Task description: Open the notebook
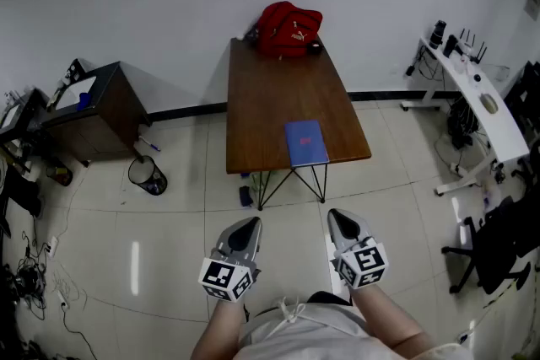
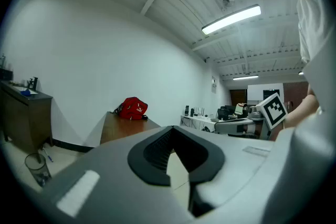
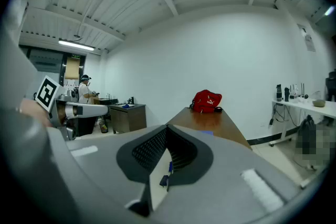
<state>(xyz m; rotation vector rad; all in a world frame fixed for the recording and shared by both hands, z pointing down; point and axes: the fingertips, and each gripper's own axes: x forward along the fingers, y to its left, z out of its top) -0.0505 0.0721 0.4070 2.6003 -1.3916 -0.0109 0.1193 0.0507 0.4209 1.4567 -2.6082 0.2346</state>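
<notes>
A closed blue notebook point(image 1: 305, 142) lies near the front edge of a brown wooden table point(image 1: 270, 97); in the right gripper view the notebook point(image 3: 208, 132) shows as a small blue sliver on the tabletop. My left gripper point(image 1: 247, 223) and right gripper point(image 1: 337, 217) hang side by side over the floor, close to my body and well short of the table. Both point toward it, jaws shut with nothing held. In the left gripper view the left gripper point(image 2: 170, 129) aims at the table point(image 2: 121, 126); the right gripper point(image 3: 167, 127) does likewise.
A red bag point(image 1: 288, 29) sits at the table's far end by the wall. A dark cabinet point(image 1: 97, 110) and a waste bin point(image 1: 148, 175) stand at left. A white desk point(image 1: 481, 97) and a black office chair point(image 1: 498, 240) stand at right.
</notes>
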